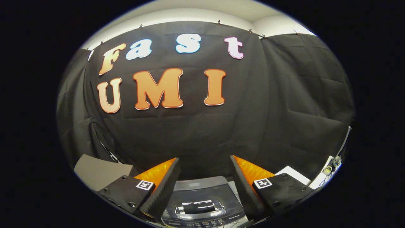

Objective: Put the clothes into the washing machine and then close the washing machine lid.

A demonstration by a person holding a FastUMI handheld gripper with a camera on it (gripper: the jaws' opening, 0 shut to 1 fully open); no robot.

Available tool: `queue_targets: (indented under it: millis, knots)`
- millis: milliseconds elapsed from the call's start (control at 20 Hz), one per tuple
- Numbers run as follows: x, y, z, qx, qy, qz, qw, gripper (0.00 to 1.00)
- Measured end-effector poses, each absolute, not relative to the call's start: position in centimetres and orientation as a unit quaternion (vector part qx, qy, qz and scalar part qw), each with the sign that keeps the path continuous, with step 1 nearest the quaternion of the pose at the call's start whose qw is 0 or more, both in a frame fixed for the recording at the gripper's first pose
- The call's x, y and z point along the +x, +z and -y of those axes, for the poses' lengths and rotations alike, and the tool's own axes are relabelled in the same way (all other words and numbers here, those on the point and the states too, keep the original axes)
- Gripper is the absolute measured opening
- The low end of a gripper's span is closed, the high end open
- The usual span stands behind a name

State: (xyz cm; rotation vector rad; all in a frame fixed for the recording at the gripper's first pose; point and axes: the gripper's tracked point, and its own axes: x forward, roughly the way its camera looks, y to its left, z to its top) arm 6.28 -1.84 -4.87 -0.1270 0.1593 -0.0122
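A small dark grey washing machine (202, 199) stands below and between my fingers, its top facing up. Its lid (199, 193) lies flat and shut, with a glossy window in the middle. A strip of buttons runs along its near edge. My gripper (205, 164) hovers above the machine, open wide, with nothing between the fingers. No clothes are in sight.
The black cloth wall hangs close behind the machine. A grey board (98, 171) leans at the left, beyond the left finger. White sheets (295, 174) and a cable with a small connector (332, 164) lie to the right of the right finger.
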Motion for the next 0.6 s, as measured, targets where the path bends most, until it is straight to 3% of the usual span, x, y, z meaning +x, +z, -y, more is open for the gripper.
queue_targets:
  millis: [600]
  knots:
    - [3.7,8.2,-1.9,-0.073,0.029,0.012,0.997,0.99]
